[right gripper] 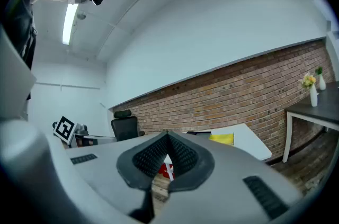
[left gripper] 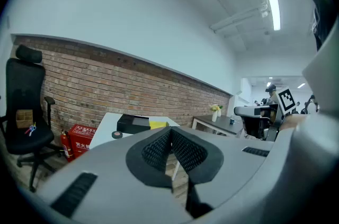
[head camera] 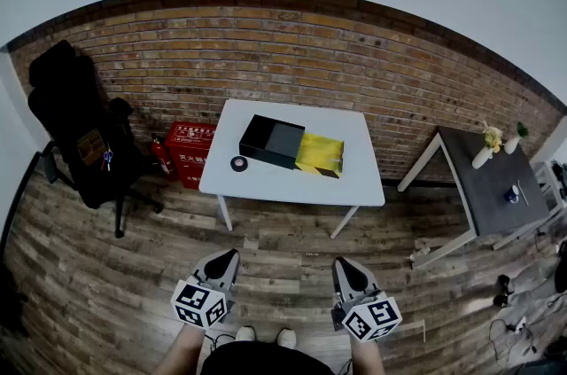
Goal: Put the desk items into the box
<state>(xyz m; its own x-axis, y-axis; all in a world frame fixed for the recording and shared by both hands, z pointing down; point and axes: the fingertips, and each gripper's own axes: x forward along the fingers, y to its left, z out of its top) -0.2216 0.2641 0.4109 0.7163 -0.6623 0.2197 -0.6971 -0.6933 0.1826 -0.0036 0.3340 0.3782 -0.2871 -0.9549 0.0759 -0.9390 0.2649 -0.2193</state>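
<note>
The left gripper [head camera: 226, 260] and right gripper [head camera: 344, 267] hang with jaws together, empty, far from the white table [head camera: 292, 183] — better to step closer first, then open toward the tape roll [head camera: 239, 163] (just beside the black box [head camera: 272, 140]).

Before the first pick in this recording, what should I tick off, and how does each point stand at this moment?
1. Left gripper empty: ok, jaws together on nothing.
2. Right gripper empty: ok, jaws together on nothing.
3. Items in sight: ok, tape roll and yellow item lie on the table beside the box.
4. Box open to take items: cannot tell from here.
5. Table within reach: not ok, both grippers hang over the floor, well short of it.
6. Jaws apart for a pick: not ok, both shut.
</note>
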